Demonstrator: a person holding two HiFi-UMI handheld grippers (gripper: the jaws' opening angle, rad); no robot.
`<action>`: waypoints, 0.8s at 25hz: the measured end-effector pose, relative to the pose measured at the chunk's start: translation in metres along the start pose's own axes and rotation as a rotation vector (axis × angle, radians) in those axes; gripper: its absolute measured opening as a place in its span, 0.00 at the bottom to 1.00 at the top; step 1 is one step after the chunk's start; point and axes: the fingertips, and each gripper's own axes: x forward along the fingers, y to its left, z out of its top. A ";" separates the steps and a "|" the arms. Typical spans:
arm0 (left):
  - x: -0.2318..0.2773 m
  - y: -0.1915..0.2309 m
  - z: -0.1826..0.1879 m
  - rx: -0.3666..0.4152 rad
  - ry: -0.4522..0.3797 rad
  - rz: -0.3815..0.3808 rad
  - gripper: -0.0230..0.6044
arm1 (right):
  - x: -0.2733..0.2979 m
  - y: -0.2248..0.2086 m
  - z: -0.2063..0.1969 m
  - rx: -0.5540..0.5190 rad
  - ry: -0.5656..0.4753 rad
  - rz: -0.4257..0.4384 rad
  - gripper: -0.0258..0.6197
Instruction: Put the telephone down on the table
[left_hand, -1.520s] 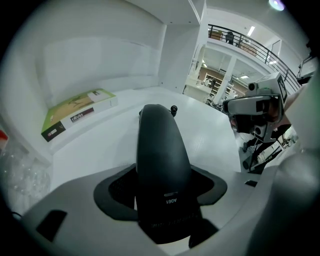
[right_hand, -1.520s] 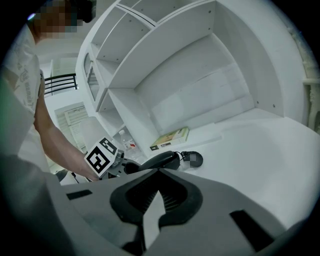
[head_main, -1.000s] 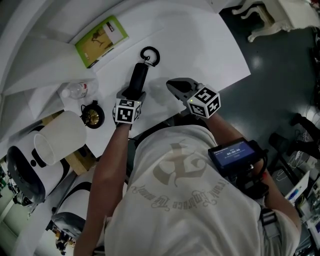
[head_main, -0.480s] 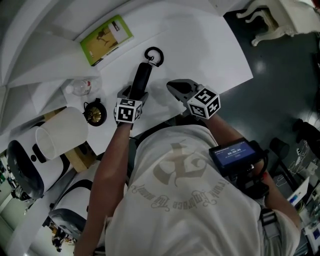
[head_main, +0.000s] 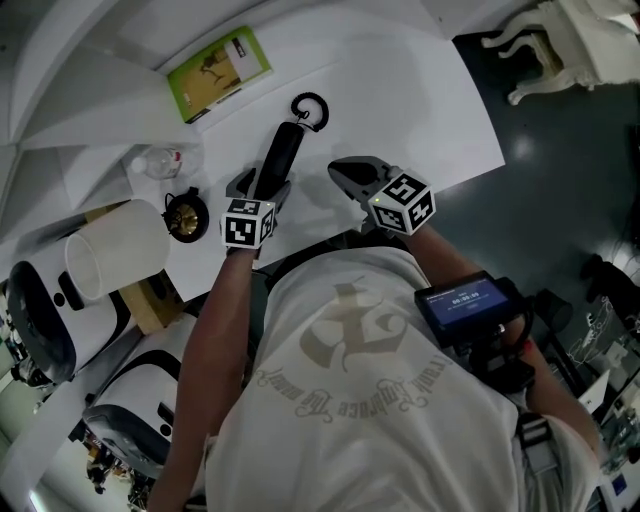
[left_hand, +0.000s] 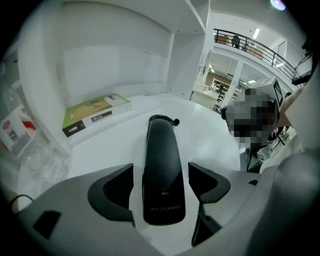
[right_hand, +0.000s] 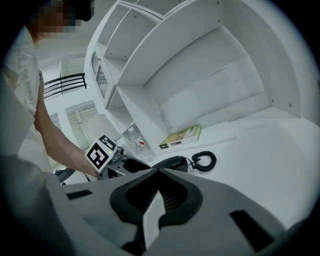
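Observation:
The black telephone handset (head_main: 277, 158) lies flat on the white table (head_main: 420, 90), its coiled cord (head_main: 308, 108) curled at the far end. My left gripper (head_main: 262, 188) straddles the handset's near end. In the left gripper view the handset (left_hand: 162, 170) sits between the two pads with a gap on each side; the jaws have just been opening. My right gripper (head_main: 350, 172) hovers just right of the handset, shut and empty. The right gripper view has the handset (right_hand: 170, 162) and cord (right_hand: 205, 161) lying beyond its jaws.
A green book (head_main: 218, 62) lies at the back by the shelf wall. A plastic bottle (head_main: 160, 160) and a small black and gold object (head_main: 185, 218) sit left of my left gripper, near a white cylinder (head_main: 110, 262). The table's edge (head_main: 490, 140) runs at the right.
The left gripper's jaws have spread apart and no longer press on the handset, which stays lying on the table. The right gripper has hardly moved.

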 end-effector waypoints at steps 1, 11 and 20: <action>-0.003 0.000 0.003 -0.008 -0.015 0.007 0.59 | 0.001 0.000 0.000 -0.004 0.002 0.005 0.06; -0.045 -0.002 0.021 -0.088 -0.195 0.061 0.44 | 0.001 0.007 0.010 -0.065 0.005 0.015 0.06; -0.092 -0.004 0.014 -0.187 -0.340 0.031 0.18 | 0.008 0.032 0.024 -0.130 0.000 0.026 0.06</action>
